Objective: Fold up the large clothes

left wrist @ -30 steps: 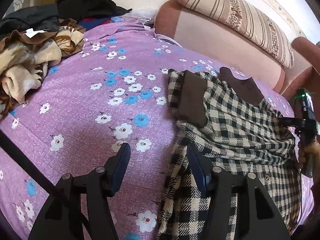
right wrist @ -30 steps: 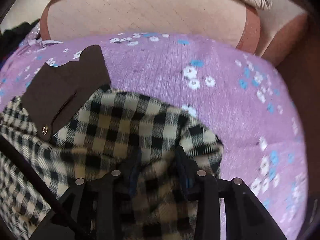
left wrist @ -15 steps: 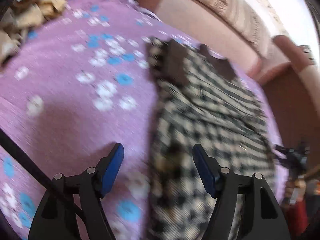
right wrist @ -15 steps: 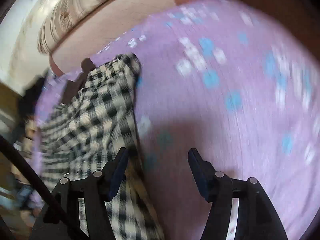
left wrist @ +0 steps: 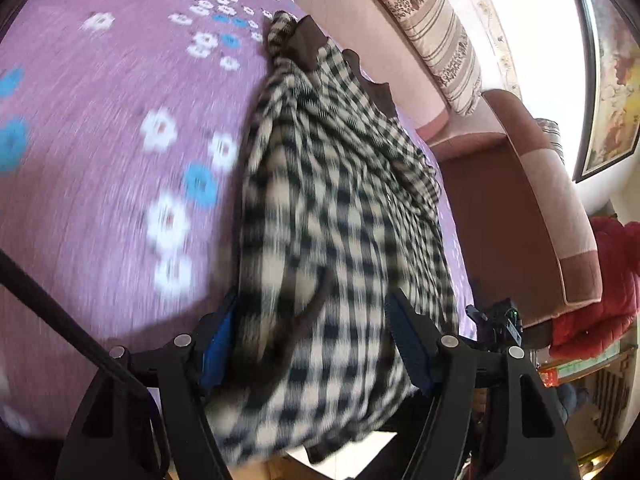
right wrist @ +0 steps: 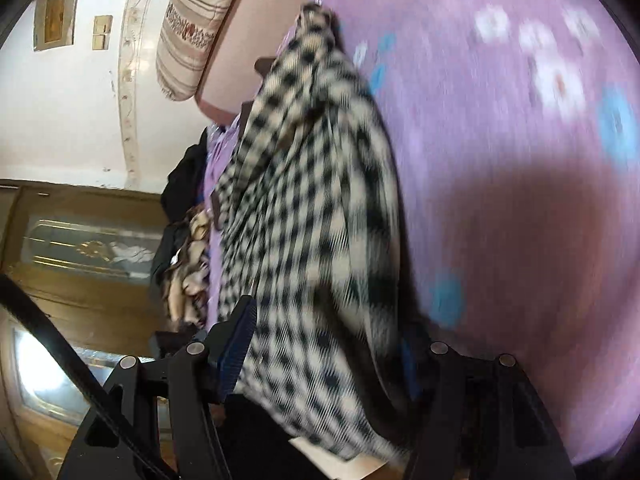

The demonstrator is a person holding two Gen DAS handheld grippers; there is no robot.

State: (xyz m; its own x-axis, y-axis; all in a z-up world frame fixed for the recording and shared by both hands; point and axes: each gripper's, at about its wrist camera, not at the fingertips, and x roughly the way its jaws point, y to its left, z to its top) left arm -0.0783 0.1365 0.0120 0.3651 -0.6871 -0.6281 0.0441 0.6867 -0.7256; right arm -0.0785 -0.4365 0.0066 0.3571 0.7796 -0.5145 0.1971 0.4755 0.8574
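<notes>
A black-and-cream checked garment (left wrist: 336,208) with brown collar and trim lies lengthwise on the purple flowered bed cover (left wrist: 100,140). Its near hem hangs over the bed's front edge. My left gripper (left wrist: 316,344) is open, its jaws wide on either side of the hem's left part. My right gripper (right wrist: 328,356) is also open, with the hem's right part (right wrist: 312,240) lying between its jaws. Both views are blurred by motion. The right gripper's body shows in the left wrist view (left wrist: 496,324) at the lower right.
A pink headboard (left wrist: 360,28) with a striped bolster pillow (left wrist: 432,28) stands at the far end. A brown armchair (left wrist: 532,208) and a red jacket (left wrist: 600,292) are at the right. A pile of dark and tan clothes (right wrist: 180,240) lies at the bed's left side by a wooden door (right wrist: 72,240).
Both grippers have pulled back from the upper part of the garment to its near hem at the bed's edge. The right gripper has let go of the folded cloth and opened.
</notes>
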